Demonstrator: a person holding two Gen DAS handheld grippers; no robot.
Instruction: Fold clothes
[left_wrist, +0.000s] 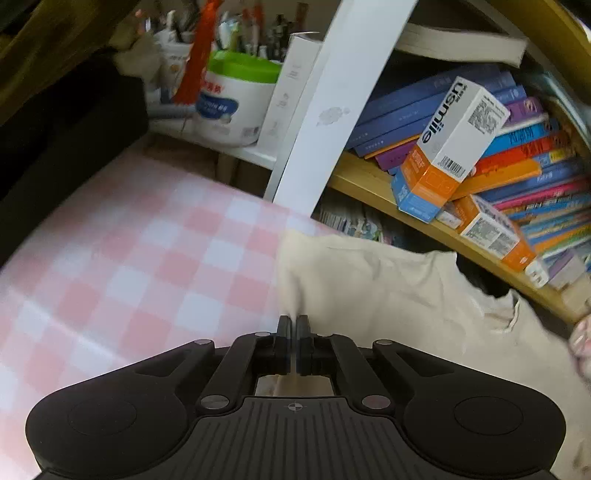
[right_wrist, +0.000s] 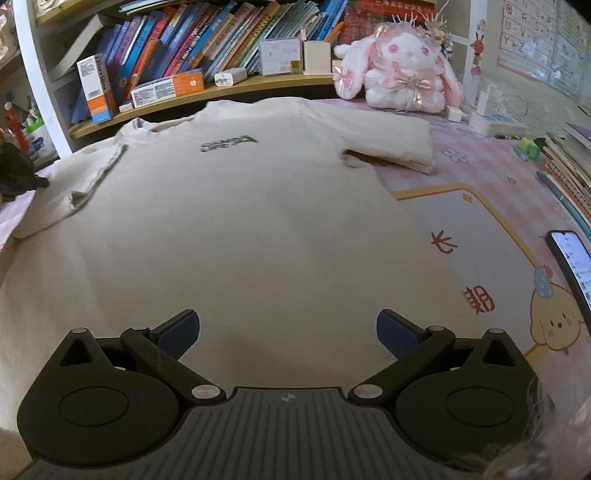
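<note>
Beige T-shirt (right_wrist: 236, 221) cloth lies spread flat across the pink checked worktop (left_wrist: 129, 258), soft, light and limp. My left gripper (left_wrist: 293, 325) pinches its sleeve edge, jaws pressed together; my right gripper (right_wrist: 288, 332) hovers over the hem, jaws spread wide.

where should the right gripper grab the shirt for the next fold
Probably the near hem of the shirt, coming down from above, just ahead of the right gripper. The cloth lies flat there, so open jaws can pinch up an edge. The left gripper looks shut on the sleeve edge.
</note>
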